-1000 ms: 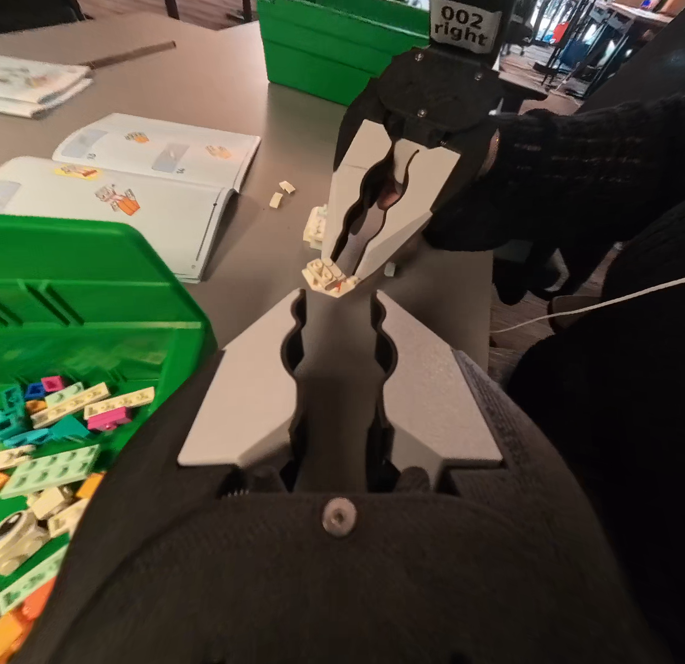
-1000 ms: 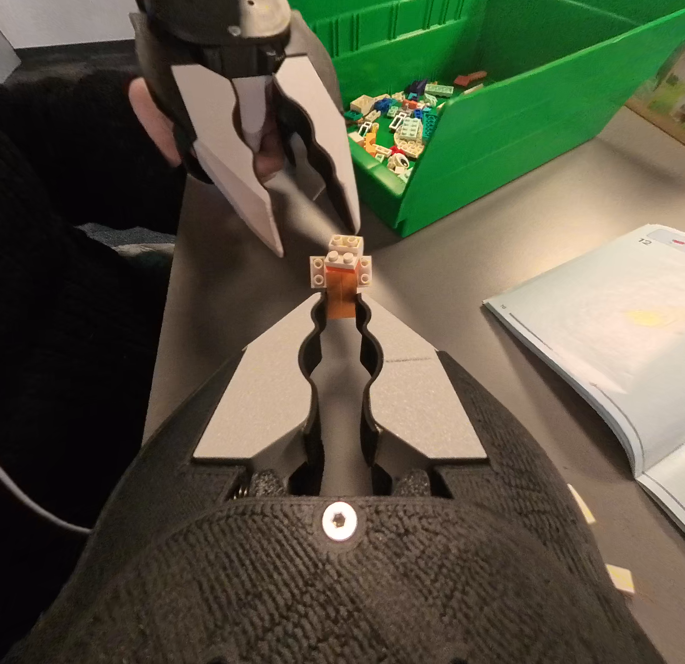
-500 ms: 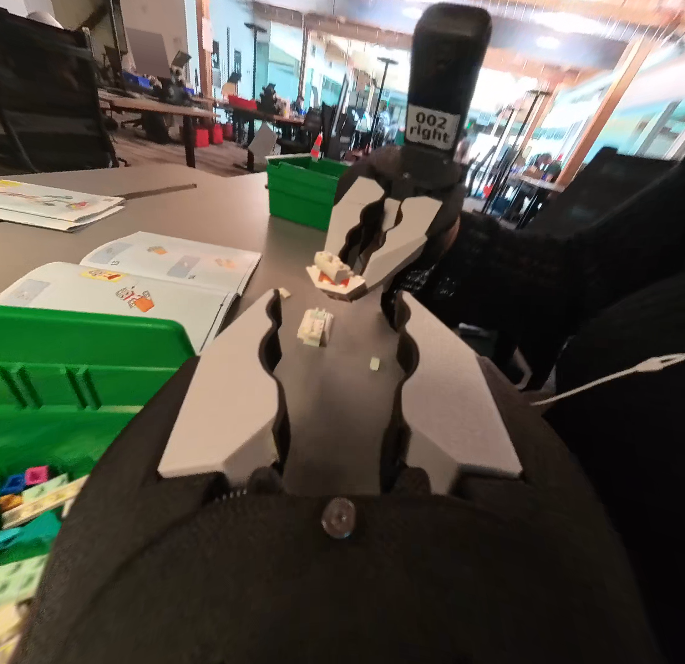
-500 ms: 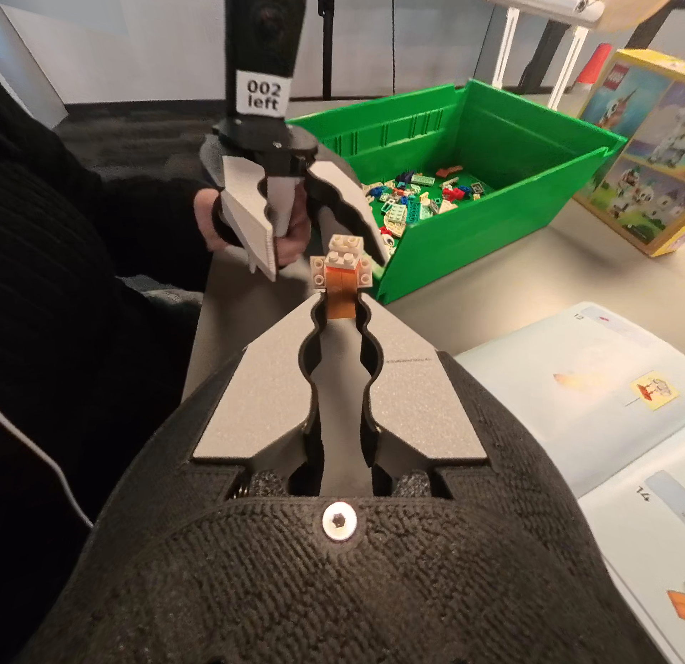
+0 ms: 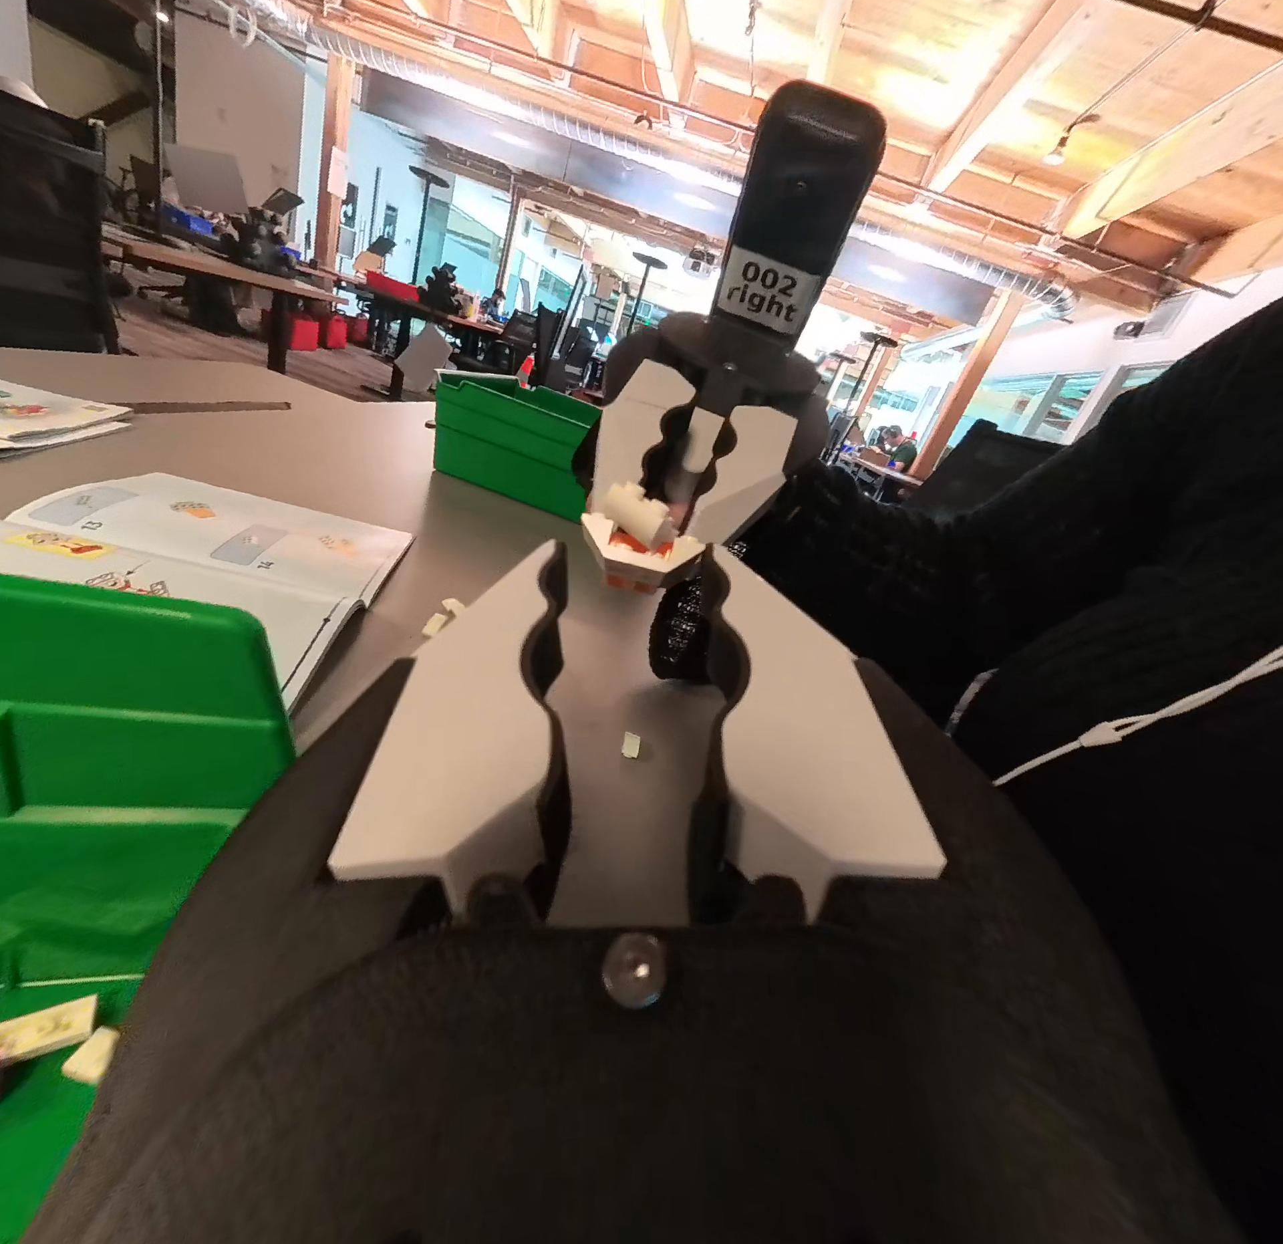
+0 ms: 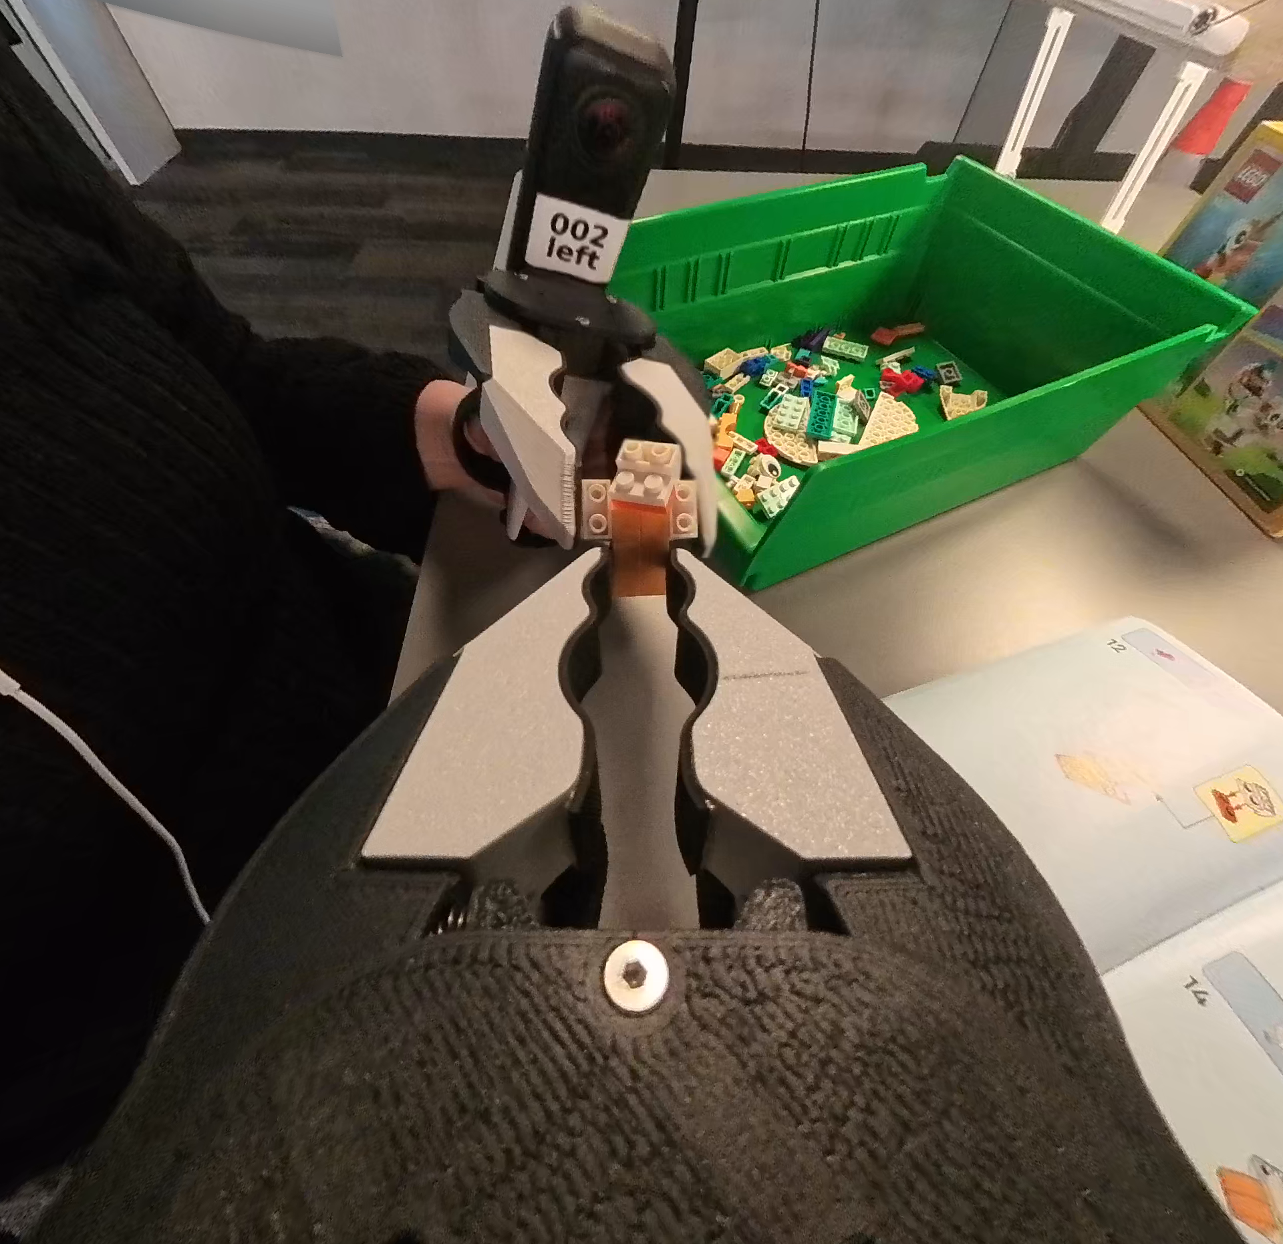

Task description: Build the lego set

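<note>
A small lego assembly (image 6: 642, 488), white plates and bricks on an orange base, is held up above the table. My right gripper (image 6: 640, 561) is shut on its orange base. It shows in the left wrist view as the far gripper (image 5: 656, 540) holding the assembly (image 5: 635, 526). My left gripper (image 5: 635, 561) is open, and its two fingertips stand on either side of the white top of the assembly. In the right wrist view the left gripper (image 6: 625, 540) faces me, one finger (image 6: 534, 447) close against the white plate's side.
A green bin (image 6: 937, 495) of several loose bricks stands behind the assembly; it is at the left in the left wrist view (image 5: 139, 690). An open instruction booklet (image 6: 1041, 759) lies on the grey table. A second green bin (image 5: 507, 447) stands farther off. A lego box (image 6: 1243, 349) is at the right. Small loose pieces (image 5: 632, 745) lie on the table. My two grippers' fingertips are within a few centimetres of each other.
Both grippers have lifted and tilted up from the table. My left gripper has opened wider and closed in until its fingers straddle the assembly, which the right gripper still holds.
</note>
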Demonstrator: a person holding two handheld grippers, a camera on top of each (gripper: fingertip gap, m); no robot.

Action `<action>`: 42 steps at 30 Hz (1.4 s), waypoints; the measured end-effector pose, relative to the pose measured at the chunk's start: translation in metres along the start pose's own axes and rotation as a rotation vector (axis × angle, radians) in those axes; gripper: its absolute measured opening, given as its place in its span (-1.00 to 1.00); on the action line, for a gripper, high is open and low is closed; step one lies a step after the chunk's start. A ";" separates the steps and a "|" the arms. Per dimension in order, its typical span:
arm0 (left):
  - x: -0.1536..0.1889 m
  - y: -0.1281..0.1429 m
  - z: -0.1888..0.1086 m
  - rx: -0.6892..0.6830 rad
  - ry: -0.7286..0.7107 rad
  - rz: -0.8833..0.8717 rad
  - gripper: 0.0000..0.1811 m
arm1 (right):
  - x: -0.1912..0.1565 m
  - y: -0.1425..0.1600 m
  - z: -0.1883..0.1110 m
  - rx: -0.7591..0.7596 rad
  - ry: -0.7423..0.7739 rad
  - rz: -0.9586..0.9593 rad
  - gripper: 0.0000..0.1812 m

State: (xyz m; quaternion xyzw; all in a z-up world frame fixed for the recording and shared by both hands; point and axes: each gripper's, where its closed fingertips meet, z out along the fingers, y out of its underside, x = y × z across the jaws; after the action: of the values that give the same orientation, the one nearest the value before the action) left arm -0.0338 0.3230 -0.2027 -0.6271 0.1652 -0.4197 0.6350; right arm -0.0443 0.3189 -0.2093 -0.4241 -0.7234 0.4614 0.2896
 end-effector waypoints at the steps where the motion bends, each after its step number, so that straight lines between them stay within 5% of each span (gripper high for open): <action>1: 0.002 0.000 0.000 0.004 0.010 0.001 -0.63 | 0.000 0.000 0.000 -0.002 -0.001 0.000 -0.85; 17: 0.010 -0.005 -0.002 0.042 0.071 0.003 -0.64 | -0.006 -0.004 -0.001 -0.001 -0.047 -0.008 -0.85; 28: 0.009 -0.021 -0.008 0.086 0.073 -0.039 -0.64 | 0.003 -0.006 -0.013 -0.010 0.065 -0.103 -0.72; 34: 0.008 -0.015 -0.004 0.001 -0.005 0.059 -0.64 | 0.000 -0.035 -0.021 0.101 0.061 -0.023 -0.78; 42: 0.007 -0.001 0.004 -0.113 -0.086 0.162 -0.64 | -0.009 -0.035 -0.009 -0.052 0.075 -0.069 -0.72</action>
State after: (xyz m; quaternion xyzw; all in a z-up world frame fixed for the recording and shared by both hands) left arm -0.0269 0.3211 -0.1985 -0.6638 0.2113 -0.3296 0.6372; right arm -0.0449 0.3068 -0.1745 -0.4234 -0.7379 0.4159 0.3212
